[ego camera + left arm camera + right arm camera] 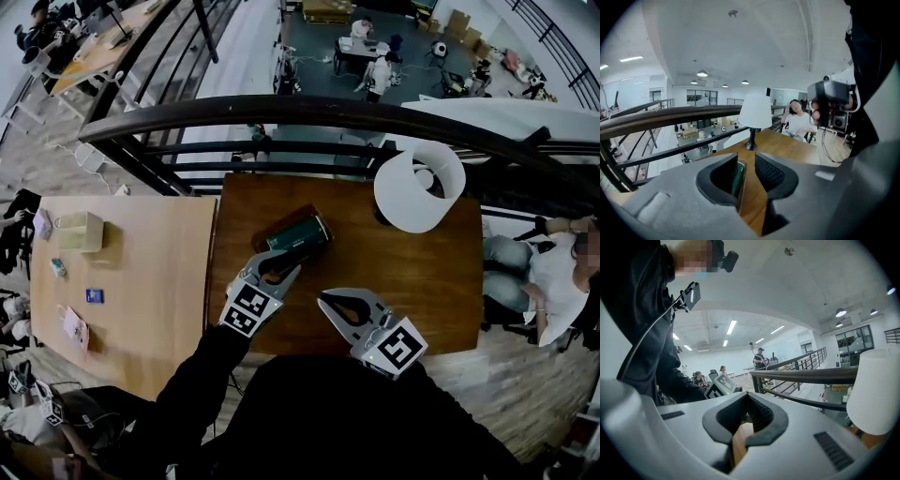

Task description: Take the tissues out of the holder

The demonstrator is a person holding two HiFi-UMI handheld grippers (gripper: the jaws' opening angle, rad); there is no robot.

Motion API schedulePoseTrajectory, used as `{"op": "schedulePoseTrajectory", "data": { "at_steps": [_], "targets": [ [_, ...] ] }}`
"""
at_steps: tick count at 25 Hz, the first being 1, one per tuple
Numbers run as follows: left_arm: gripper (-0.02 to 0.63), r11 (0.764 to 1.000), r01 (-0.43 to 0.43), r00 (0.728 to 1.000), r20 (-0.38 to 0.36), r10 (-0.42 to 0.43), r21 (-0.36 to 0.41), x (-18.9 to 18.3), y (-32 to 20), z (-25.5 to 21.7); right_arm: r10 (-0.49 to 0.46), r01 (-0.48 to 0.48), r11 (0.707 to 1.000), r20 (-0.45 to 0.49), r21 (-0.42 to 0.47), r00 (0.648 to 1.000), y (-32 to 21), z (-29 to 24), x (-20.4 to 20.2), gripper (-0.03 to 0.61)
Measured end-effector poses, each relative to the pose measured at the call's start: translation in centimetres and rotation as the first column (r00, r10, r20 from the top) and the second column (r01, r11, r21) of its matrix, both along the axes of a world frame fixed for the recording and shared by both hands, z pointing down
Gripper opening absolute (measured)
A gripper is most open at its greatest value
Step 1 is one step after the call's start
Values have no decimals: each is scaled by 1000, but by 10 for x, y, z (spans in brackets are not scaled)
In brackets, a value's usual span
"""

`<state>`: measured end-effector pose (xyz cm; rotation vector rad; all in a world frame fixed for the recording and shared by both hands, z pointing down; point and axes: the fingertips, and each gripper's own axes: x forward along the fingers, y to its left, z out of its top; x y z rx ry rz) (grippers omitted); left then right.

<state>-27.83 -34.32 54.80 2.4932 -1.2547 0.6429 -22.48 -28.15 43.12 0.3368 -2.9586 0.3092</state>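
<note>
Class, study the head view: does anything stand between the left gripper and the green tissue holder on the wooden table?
Nothing visible does. The left gripper sits just short of the green tissue holder, jaws slightly apart, with only bare wooden table between them. The lamp stands well off to the side.

Left tool (pixel 746 164) jaws slightly apart, green holder (pixel 735 176) edge seen through the gap, wooden table (pixel 787 146), white lamp (pixel 755 111) beyond
</note>
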Motion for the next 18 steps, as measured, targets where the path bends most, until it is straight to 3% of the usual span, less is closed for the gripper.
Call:
{"op": "schedulePoseTrajectory", "data": {
  "at_steps": [2,6,9,18],
  "targets": [
    [81,999,-15,999,32,16,-31,-5,-7,17,10,-10,1000,0,-10,1000,-3,3,-1,5],
    [176,992,-66,994,75,74,-108,-9,-18,50,23,-23,999,-6,-27,1000,-7,7,-1,5],
    [177,985,-86,988,115,103,-150,-13,-26,68,35,-36,998,-15,-44,999,-7,9,1,5],
    [282,952,-152,960,189,206,-264,-8,-48,110,80,-82,993,-17,-82,997,-12,19,16,6]
  ]
}}
